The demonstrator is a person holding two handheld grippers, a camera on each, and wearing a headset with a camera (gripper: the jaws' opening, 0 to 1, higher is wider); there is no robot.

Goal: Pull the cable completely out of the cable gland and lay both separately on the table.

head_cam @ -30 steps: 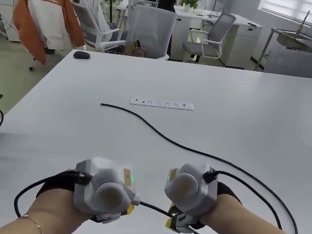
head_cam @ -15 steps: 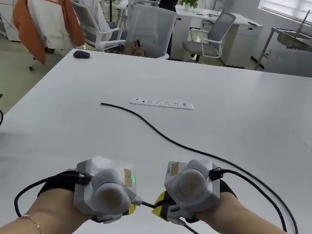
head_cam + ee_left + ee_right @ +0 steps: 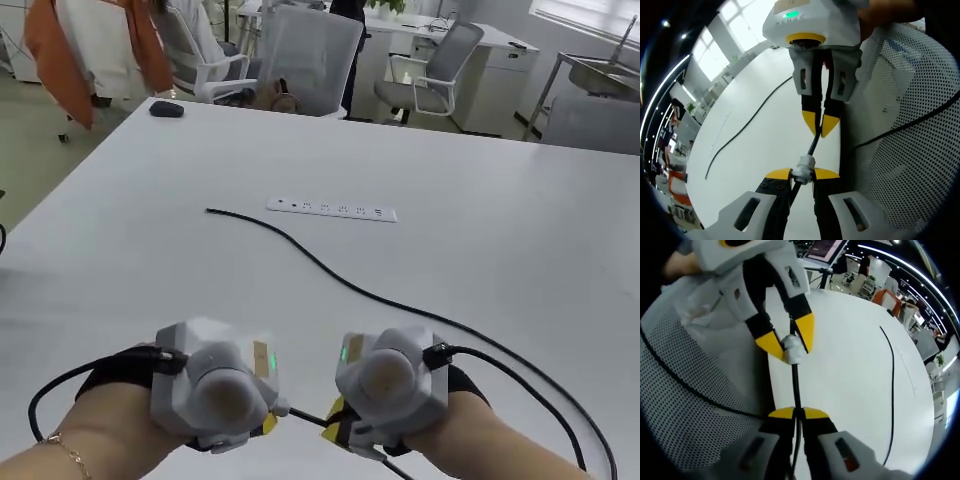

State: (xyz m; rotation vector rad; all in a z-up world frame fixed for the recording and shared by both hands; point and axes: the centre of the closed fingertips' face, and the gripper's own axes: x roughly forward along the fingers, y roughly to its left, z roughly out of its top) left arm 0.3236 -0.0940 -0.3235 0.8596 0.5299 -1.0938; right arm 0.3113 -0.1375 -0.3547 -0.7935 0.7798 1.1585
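Currently the white cable gland (image 3: 802, 167) is clamped between the closed jaws of the left gripper (image 3: 802, 174), over the near edge of the table (image 3: 480, 200). The black cable (image 3: 330, 272) is pinched by the closed right gripper (image 3: 796, 413) just beside the gland. Its free end is laid far left, near a power strip (image 3: 332, 212).

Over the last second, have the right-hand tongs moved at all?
Yes. Against the power strip, which stays put in the head view, the right tongs have turned their yellow tips leftward, toward the left tongs.
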